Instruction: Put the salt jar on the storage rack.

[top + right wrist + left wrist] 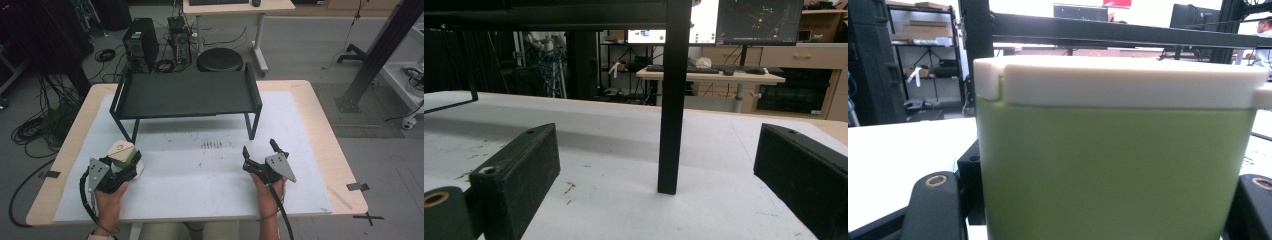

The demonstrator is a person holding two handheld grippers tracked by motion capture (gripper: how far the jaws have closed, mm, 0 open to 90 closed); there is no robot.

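Note:
A pale green container (122, 152) with a white lid stands on the white mat (200, 180) at the front left. My left gripper (131, 162) is shut on it from the near side. In the left gripper view the green wall of the container (1118, 165) sits between the two black fingers (933, 205), with its white lid (1128, 82) above. My right gripper (259, 147) rests at the front right, open, with nothing between its fingers. In the right gripper view, my right gripper (659, 165) points at a black shelf leg (671, 100).
A low black metal shelf (185, 95) stands across the back half of the mat on thin legs. Dark smudges (212, 145) mark the mat in front of it. Beyond the table are a black stool (220, 60), computer towers and cables on the floor.

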